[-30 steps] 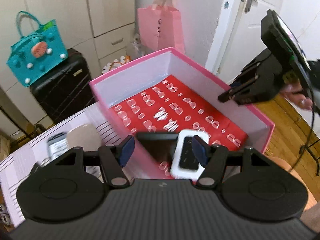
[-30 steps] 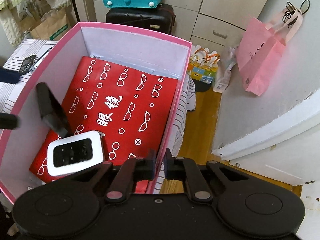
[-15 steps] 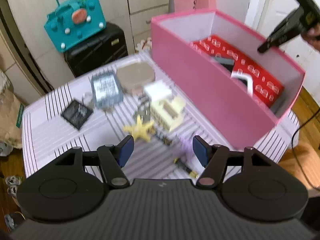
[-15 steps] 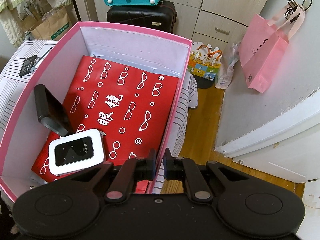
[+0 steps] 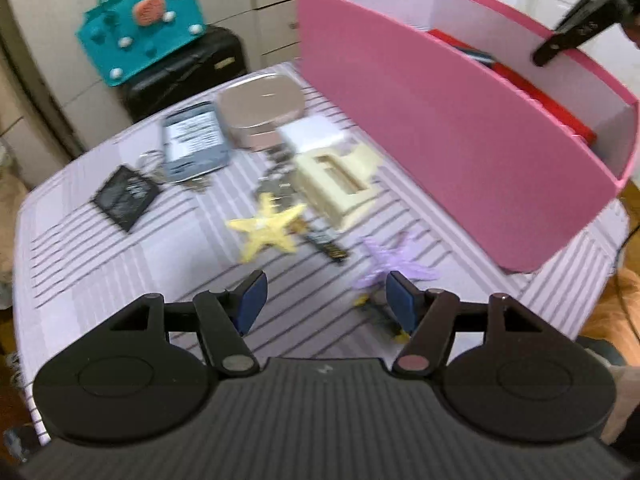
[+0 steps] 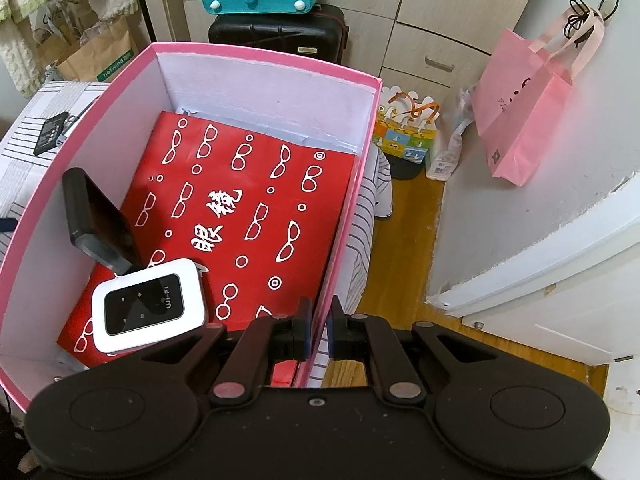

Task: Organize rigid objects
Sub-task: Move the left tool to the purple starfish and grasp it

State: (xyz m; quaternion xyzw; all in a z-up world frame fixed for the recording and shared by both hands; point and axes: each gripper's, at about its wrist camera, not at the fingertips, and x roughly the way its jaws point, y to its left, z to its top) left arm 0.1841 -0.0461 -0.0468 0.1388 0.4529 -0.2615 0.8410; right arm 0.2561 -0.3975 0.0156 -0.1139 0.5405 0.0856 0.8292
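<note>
Your left gripper [image 5: 323, 299] is hanging over the striped cloth table [image 5: 120, 264] with its jaws spread wide and nothing between them. Just past its blue pads you've got the loose stuff: a yellow star-shaped toy [image 5: 269, 229] at about 11 o'clock from the jaws, a purple spiky plastic thing [image 5: 394, 258] at 1 o'clock right by the right-hand pad, and a small dark stick-like item [image 5: 329, 247] between those two. Further up the table there's a cream plastic block with a slot [image 5: 340, 184], a white square box [image 5: 314, 136], a round beige tin [image 5: 262, 110], a grey-blue labelled pouch [image 5: 195, 140] and a flat black card [image 5: 125, 196] out at 10 o'clock. It's all a bit blurry in that view, so finer detail I can't tell.

Your right gripper [image 6: 318, 324] has its jaws pinched nearly together on the wall of the big pink cardboard box [image 6: 256, 60], one pad inside and one outside the rim. Inside the box, a red sheet printed with white glasses [image 6: 256, 200] covers the floor, a white pocket wifi router with a black screen [image 6: 148, 304] lies on it at 9 o'clock from the jaws, and a black phone-like slab [image 6: 98, 220] leans against the left wall, touching the router's top edge
</note>
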